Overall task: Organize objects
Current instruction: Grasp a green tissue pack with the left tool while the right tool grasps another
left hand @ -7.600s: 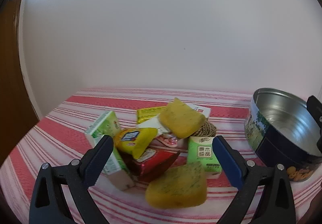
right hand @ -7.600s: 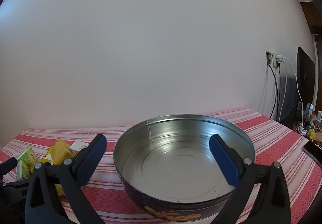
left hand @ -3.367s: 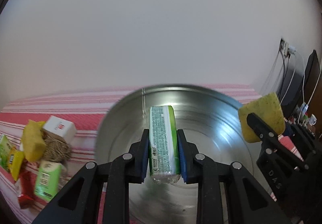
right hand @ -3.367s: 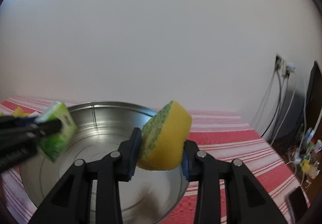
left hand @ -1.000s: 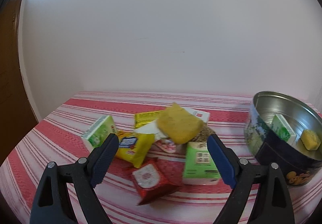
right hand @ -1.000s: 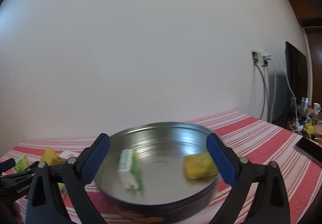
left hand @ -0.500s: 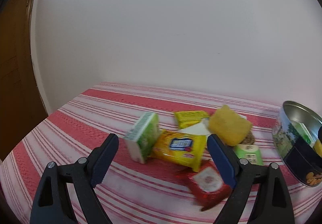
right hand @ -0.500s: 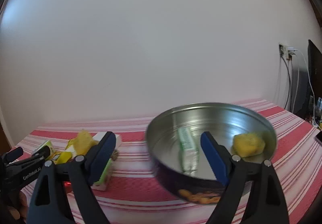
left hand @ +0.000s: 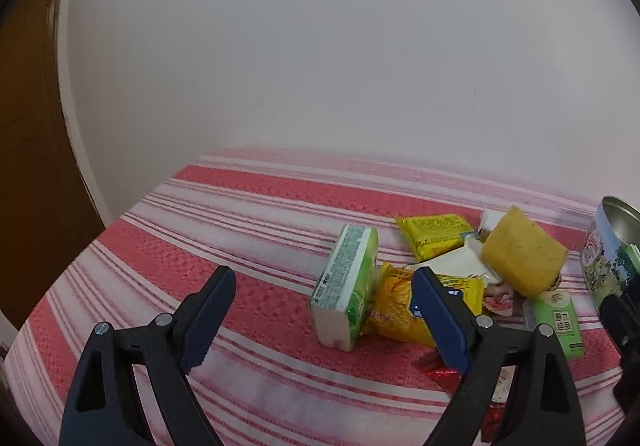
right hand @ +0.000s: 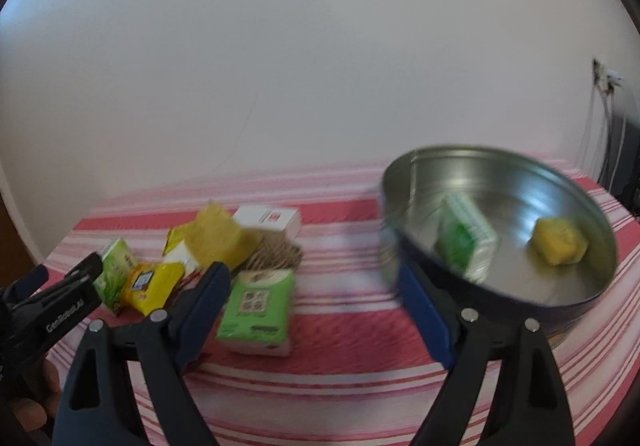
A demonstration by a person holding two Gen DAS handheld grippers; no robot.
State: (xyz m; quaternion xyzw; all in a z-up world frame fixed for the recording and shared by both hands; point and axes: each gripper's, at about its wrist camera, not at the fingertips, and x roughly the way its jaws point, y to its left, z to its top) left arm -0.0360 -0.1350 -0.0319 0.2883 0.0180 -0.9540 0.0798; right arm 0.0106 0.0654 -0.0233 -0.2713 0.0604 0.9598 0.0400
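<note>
A pile of small goods lies on the red striped cloth (left hand: 248, 230). In the left wrist view my left gripper (left hand: 322, 282) is open, with a green carton (left hand: 344, 298) lying on the cloth ahead, between its fingers, and a yellow snack packet (left hand: 396, 310) behind the right finger. My right gripper (right hand: 314, 278) is open too, low over the cloth. A green tissue pack (right hand: 256, 302) lies by its left finger. To its right, the round tin (right hand: 592, 286) holds a green carton (right hand: 466, 242) and a yellow sponge (right hand: 558, 242).
The pile also has a yellow sponge (left hand: 524, 262), a second yellow packet (left hand: 436, 236), a red packet (left hand: 444, 370), a white box (right hand: 268, 219) and a twine ball (right hand: 276, 250). A white wall backs the table. Bare cloth lies left of the pile.
Both grippers have swung left. The left now faces the green carton end of the pile. The right has turned from the tin to the pile, jaws slightly narrower.
</note>
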